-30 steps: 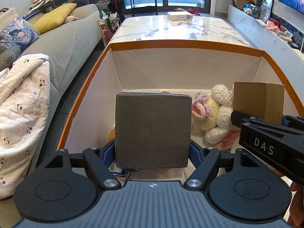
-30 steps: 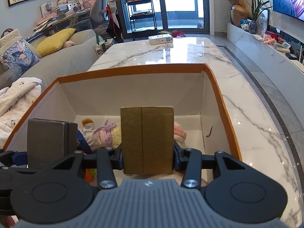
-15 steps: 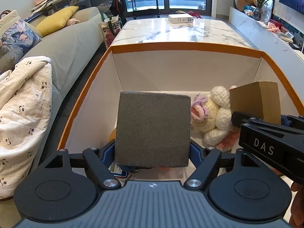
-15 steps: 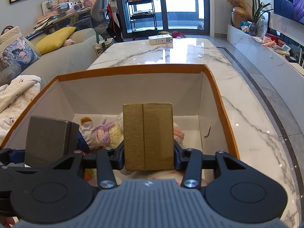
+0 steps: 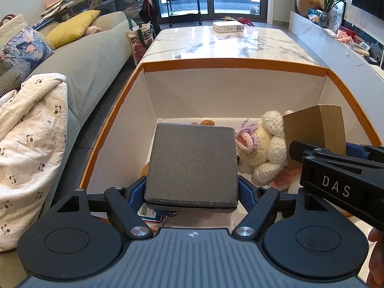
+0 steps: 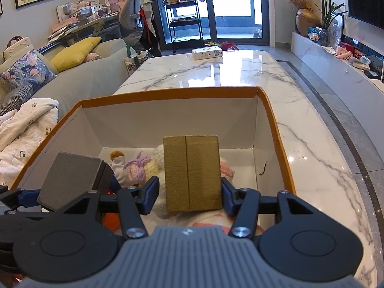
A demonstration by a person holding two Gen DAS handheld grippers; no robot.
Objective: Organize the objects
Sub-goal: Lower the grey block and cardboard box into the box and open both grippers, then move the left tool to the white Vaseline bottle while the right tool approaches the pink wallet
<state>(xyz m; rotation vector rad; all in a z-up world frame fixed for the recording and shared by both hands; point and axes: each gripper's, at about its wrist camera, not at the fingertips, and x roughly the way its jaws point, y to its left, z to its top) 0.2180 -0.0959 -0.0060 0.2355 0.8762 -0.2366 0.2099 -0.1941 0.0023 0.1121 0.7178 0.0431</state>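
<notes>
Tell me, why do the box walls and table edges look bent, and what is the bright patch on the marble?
Left wrist view: the fisheye lens bows the orange-rimmed box outward, and the grey case up close looks oversized. Right wrist view: window light glares off the marble table, while the brown carton stays sharp.

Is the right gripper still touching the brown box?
Apart on the left side: the right wrist view shows a gap between the left finger and the brown box. The right gripper has just been opening.

A yellow cushion (image 6: 75, 52) rests on the grey sofa (image 6: 91, 79); a patterned blanket (image 5: 28, 139) drapes nearby.
</notes>
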